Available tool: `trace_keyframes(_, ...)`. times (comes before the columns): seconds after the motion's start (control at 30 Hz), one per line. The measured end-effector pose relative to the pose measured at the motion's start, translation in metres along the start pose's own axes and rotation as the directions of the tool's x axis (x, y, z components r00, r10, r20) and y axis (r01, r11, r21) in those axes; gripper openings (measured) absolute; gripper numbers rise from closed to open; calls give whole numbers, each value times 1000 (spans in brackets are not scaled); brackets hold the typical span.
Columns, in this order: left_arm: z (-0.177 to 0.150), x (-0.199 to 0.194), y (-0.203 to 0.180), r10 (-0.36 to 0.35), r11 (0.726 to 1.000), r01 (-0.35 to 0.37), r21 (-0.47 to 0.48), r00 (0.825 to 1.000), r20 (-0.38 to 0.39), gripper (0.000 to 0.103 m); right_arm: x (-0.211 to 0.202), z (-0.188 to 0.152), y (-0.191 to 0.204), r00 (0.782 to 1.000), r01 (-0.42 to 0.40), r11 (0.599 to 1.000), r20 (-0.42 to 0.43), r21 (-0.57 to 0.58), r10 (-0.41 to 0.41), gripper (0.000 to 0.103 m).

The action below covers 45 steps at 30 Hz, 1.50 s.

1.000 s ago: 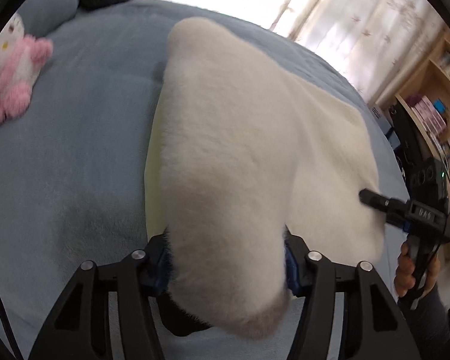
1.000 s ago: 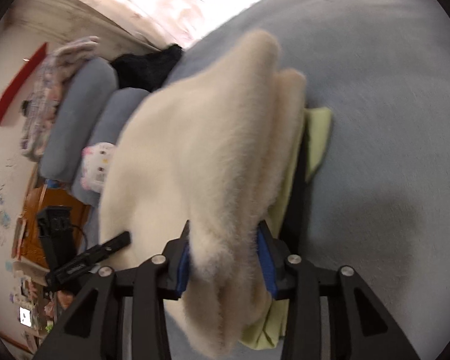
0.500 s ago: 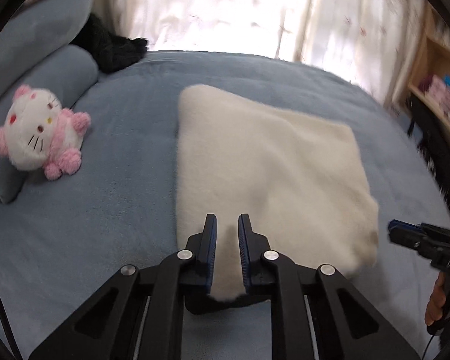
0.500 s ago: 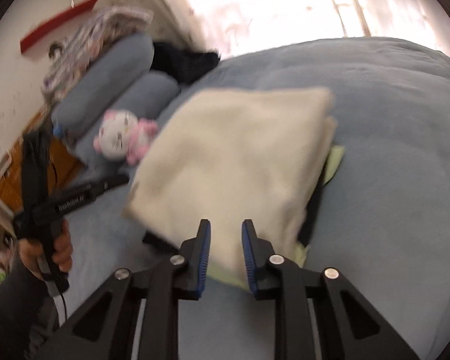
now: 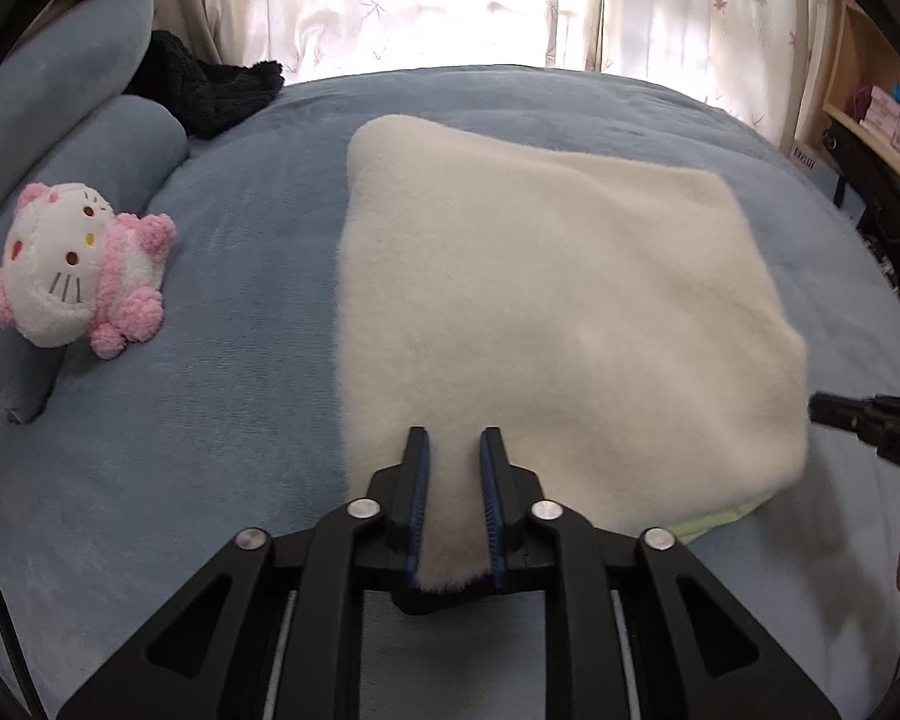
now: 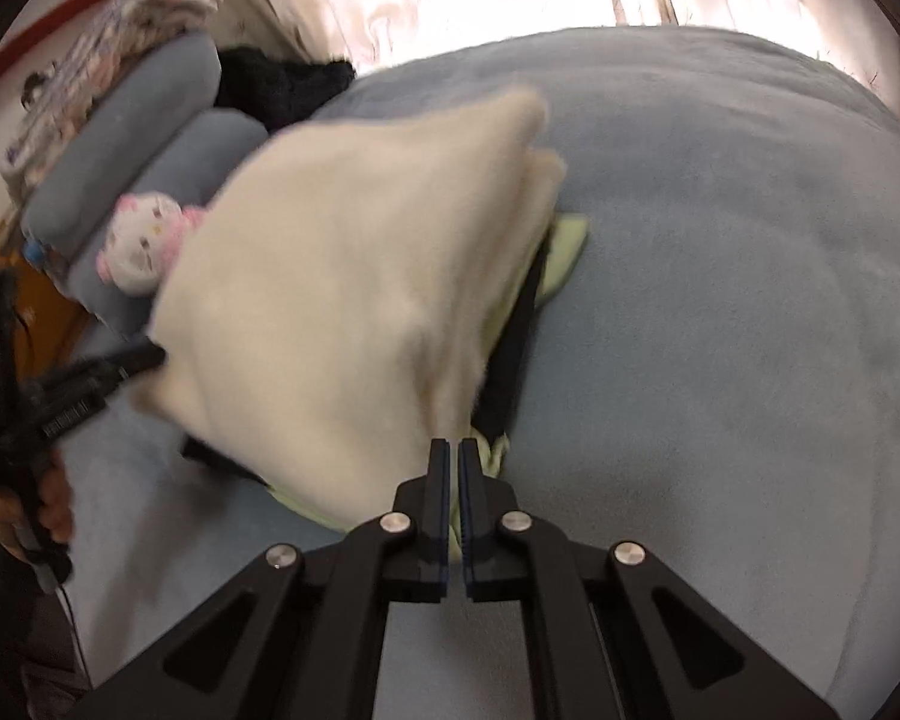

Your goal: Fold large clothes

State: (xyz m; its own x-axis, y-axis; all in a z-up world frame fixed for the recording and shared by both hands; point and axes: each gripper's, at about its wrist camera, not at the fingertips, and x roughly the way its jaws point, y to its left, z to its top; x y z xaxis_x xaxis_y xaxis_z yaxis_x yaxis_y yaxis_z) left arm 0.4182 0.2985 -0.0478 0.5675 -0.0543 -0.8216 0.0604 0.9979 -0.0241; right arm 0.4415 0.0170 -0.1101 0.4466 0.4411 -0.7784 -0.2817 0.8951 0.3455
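- Left gripper (image 5: 455, 498) is sitting nearest in the left wrist view, hovering over the near edge of the cream fleece garment (image 5: 546, 300) — jaws narrow and opening, fleece showing in the gap, pads apparently not pinching it; looks like a let-go.
- Right gripper (image 6: 453, 492) is nearest in the right wrist view, jaws closed to a thin slit, nothing clamped that I can tell; tips are sitting just beside the garment's near corner, over a bit of pale green fabric (image 6: 564, 252) poking out from underneath.
- A dark layer (image 6: 513, 348) is also peeking out under the fleece on that side — probably lining or another piece, cannot tell which.
- Garment is lying folded into a rough square in the middle of the blue bed (image 5: 210, 372), flat so the fold holds on its own; judgement: this fold is laid and both hands are free for a next fold or a tidy-up of the peeking green edge.
- Right wrist view is blurred, so the fleece edges there are being read loosely.
- Pink-and-white plush cat (image 5: 78, 270) is resting left of the garment, well apart, against grey-blue pillows (image 5: 60, 60).
- Black fuzzy item (image 5: 210, 90) is lying at the bed's far side by the pillows, out of the folding area.
- Curtains (image 5: 420, 0) are glowing with daylight farthest back; shelf (image 5: 882, 114) at far right.
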Motion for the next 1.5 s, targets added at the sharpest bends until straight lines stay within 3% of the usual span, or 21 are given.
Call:
trace_keyframes(0.23, 54, 7, 12, 28, 995, -24, -93, 999, 39, 21, -15, 68, 15, 995, -19, 1000, 99, 9, 18, 3)
trace_keyframes(0.4, 98, 33, 13, 56, 991, -48, -124, 996, 64, 21, 23, 124, 26, 991, 8, 1000, 134, 20, -10, 3)
trace_keyframes(0.53, 117, 60, 14, 98, 987, -88, -134, 992, 74, 24, 56, 143, 10, 990, 46, 996, 131, 82, -56, 3)
trace_keyframes(0.57, 119, 66, 17, 108, 985, -95, -142, 990, 90, 26, 65, 143, 2, 988, 83, 992, 121, 93, -94, 3)
trace_keyframes(0.63, 119, 74, 24, 125, 981, -108, -161, 987, 97, 49, 81, 142, -13, 987, 124, 985, 91, 116, -135, 2)
trace_keyframes(0.7, 115, 80, 31, 123, 978, -103, -180, 987, 104, 59, 89, 134, -25, 990, 99, 989, 91, 110, -109, 2)
trace_keyframes(0.87, 110, 84, 46, 49, 971, -22, -240, 993, 107, 59, 82, 121, -30, 989, 73, 994, 122, 86, -83, 1)
trace_keyframes(1.17, 100, 56, 30, 112, 974, -94, -204, 991, 78, 59, 47, 109, -17, 988, 117, 991, 93, 64, -122, 3)
trace_keyframes(1.37, 79, 2, 14, 115, 980, -103, -172, 991, 64, 60, -1, 83, -6, 987, 145, 989, 71, 30, -147, 3)
trace_keyframes(1.5, 62, -45, 0, 126, 984, -115, -138, 990, 67, 75, -44, 66, 0, 987, 145, 989, 66, 22, -146, 9)
